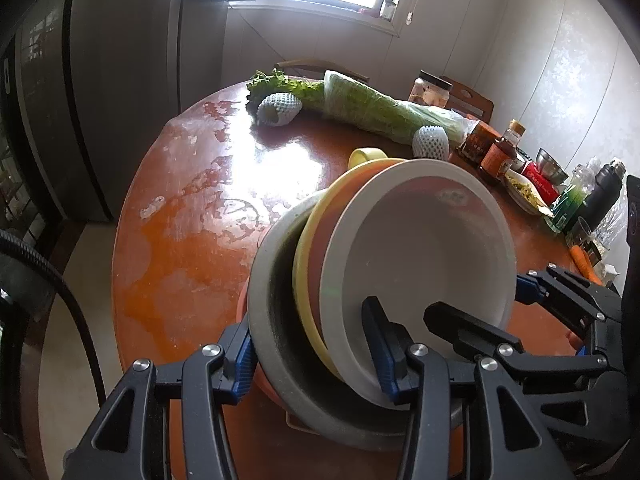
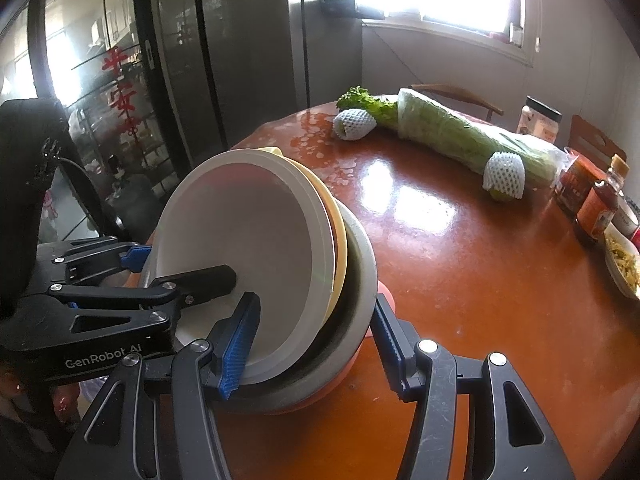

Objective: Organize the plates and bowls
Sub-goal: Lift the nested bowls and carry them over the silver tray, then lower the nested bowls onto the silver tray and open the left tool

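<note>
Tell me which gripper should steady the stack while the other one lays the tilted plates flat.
Left, probably. The left gripper clamps the grey bowl wall and white plate between its pads. On the right gripper, the outer finger seems barely against the bowl, so it frees more easily.

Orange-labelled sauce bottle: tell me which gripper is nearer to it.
Right. The right gripper clamps the dish stack on the side towards the sauce bottle; the left gripper clamps the stack's opposite side, farther from it.

left tongs angled down, clamped, right tongs likewise, side by side
</note>
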A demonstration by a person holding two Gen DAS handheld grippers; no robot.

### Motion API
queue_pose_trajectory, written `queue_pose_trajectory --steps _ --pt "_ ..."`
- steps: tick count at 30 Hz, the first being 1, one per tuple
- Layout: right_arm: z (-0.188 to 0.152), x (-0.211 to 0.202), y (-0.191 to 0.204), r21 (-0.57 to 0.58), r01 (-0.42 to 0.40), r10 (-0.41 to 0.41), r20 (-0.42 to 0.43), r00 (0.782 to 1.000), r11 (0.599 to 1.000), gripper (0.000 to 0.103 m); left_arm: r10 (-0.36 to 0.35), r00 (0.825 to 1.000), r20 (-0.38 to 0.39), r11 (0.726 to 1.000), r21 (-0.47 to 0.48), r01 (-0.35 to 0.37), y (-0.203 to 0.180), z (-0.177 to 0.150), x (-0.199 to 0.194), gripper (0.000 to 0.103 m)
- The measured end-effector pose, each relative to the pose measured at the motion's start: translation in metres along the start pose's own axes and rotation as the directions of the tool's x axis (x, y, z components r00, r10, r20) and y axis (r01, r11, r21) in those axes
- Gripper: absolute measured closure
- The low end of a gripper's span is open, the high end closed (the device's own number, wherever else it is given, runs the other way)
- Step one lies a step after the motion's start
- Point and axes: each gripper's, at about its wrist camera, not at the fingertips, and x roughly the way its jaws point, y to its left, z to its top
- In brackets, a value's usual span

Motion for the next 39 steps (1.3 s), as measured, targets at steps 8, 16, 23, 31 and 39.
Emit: queue_pose_trajectory --steps 8,16,23,31,39 --pt "0.002 0.0 0.0 0.001 -0.003 0.003 0.007 1.0 1.0 0.044 0.009 1.0 -0.016 1.0 -0.01 -0.009 0.007 -0.001 0.003 0.054" --pt "0.003 0.002 -0.002 0.003 -0.003 0.003 0.008 1.0 1.0 0.044 0.004 1.0 -0.013 1.0 -0.012 -0.004 0.005 -0.001 0.002 0.054" --pt "0.003 -0.001 -0.005 0.022 -0.012 0.012 0.013 1.0 1.0 0.038 0.009 1.0 0.021 1.0 -0.022 -0.008 0.008 0.002 -0.008 0.045" --pt "0.0 0.002 -0.013 0.053 -0.023 0.023 -0.004 1.0 0.998 0.033 0.038 0.999 -0.019 0.997 -0.069 -0.039 0.022 0.0 0.002 0.038" --pt "-0.004 0.008 -0.016 0.076 -0.067 0.069 -0.019 0.997 0.995 0.031 -0.029 0.997 -0.069 0.997 -0.073 0.024 0.019 0.0 0.018 0.03"
